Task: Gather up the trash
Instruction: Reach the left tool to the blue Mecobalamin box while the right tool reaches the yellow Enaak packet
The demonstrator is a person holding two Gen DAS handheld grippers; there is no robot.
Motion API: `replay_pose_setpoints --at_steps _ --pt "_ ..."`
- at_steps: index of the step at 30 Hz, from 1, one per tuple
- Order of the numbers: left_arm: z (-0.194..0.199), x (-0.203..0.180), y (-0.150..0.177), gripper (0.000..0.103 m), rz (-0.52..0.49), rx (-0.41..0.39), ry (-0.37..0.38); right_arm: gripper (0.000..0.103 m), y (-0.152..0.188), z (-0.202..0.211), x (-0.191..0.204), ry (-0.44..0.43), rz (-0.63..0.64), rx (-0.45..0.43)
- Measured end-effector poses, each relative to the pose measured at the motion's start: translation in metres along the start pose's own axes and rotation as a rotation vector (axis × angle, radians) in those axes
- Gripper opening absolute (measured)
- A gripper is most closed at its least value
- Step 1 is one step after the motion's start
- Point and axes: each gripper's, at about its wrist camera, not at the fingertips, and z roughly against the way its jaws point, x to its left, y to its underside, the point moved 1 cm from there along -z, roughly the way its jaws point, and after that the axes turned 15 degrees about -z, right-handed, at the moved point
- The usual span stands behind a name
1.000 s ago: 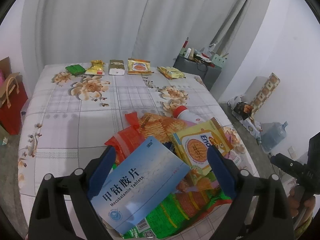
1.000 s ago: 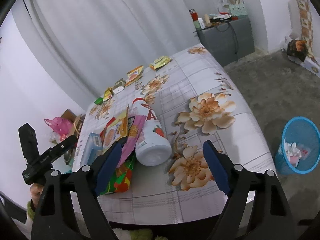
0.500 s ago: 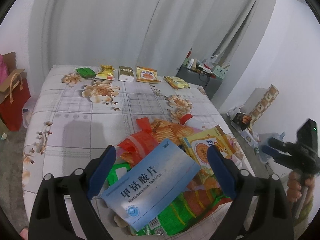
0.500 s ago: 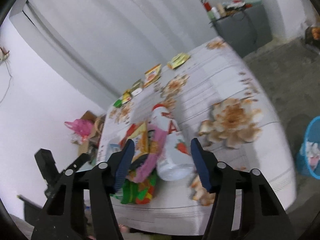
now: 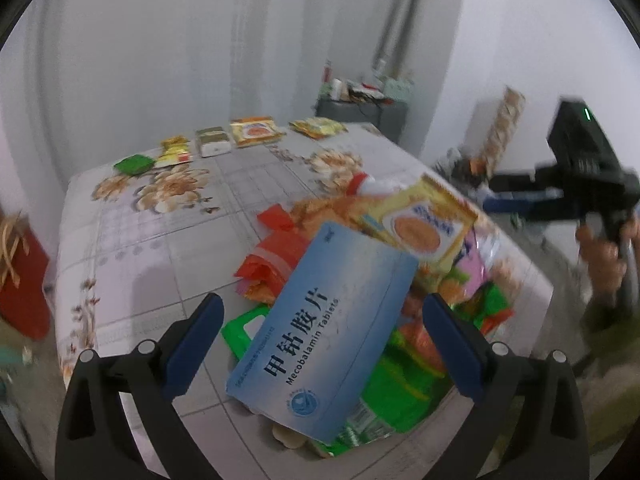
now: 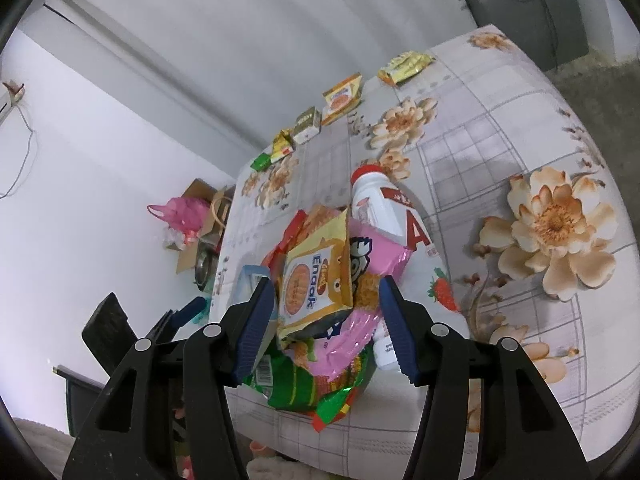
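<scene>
The trash sits heaped at the near corner of a table [image 5: 160,240] covered in a flower-print cloth. In the left wrist view the left gripper [image 5: 320,348] hovers over the heap with its blue-padded jaws spread wide, touching nothing. Between them, uppermost on the pile, lies a blue Mecobalamin Tablets box [image 5: 324,328], tilted toward 1 o'clock. At 1 o'clock from the box leans a yellow Enaak snack packet [image 5: 424,224]; at 11 o'clock a crumpled red wrapper [image 5: 272,260] lies on the cloth. Green wrappers [image 5: 392,396] spread beneath the box at 5 o'clock. Along the far edge of the table, at 12 o'clock, five more pieces stand in a row: a green packet [image 5: 134,164], a yellow sachet [image 5: 175,152], a small carton [image 5: 212,142], an orange-yellow packet [image 5: 256,131] and a yellow-green wrapper [image 5: 318,127].

In the right wrist view the right gripper [image 6: 326,330] is down at the heap with its jaws parted on either side of the Enaak packet [image 6: 316,280] and the pink wrapper [image 6: 360,280] beneath it; whether the pads touch them cannot be told. A white yoghurt bottle [image 6: 400,232] with a red cap lies on its side at 1 o'clock from the packet, partly under the pink wrapper. The right gripper also shows blurred at 3 o'clock in the left view [image 5: 520,204].
</scene>
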Motion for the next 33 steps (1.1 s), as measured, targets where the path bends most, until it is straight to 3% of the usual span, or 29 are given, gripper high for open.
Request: replay_pose_setpoints --at_steps 4,8,16,24,27,33 --pt "-0.017 -0.002 0.002 0.097 -0.072 0.033 0.016 0.055 0.000 -0.003 -0.001 -0.002 0.003 0.018" --pt "-0.035 0.001 0.002 0.097 -0.081 0.057 0.042 0.055 -0.005 -0.012 0.001 0.008 0.022 0.034" --pt "-0.051 0.012 0.008 0.097 0.020 0.068 0.082 0.055 -0.008 -0.024 0.011 0.097 0.103 0.008" --pt "-0.051 0.003 0.007 0.097 -0.020 0.058 0.062 0.050 -0.008 -0.020 0.021 0.134 0.153 -0.046" --pt "-0.050 0.003 0.008 0.093 -0.020 0.056 0.056 0.050 -0.009 -0.017 0.026 0.142 0.172 -0.069" --pt "-0.054 0.010 0.011 0.086 0.058 0.070 0.075 0.050 -0.014 -0.035 0.033 0.141 0.179 -0.027"
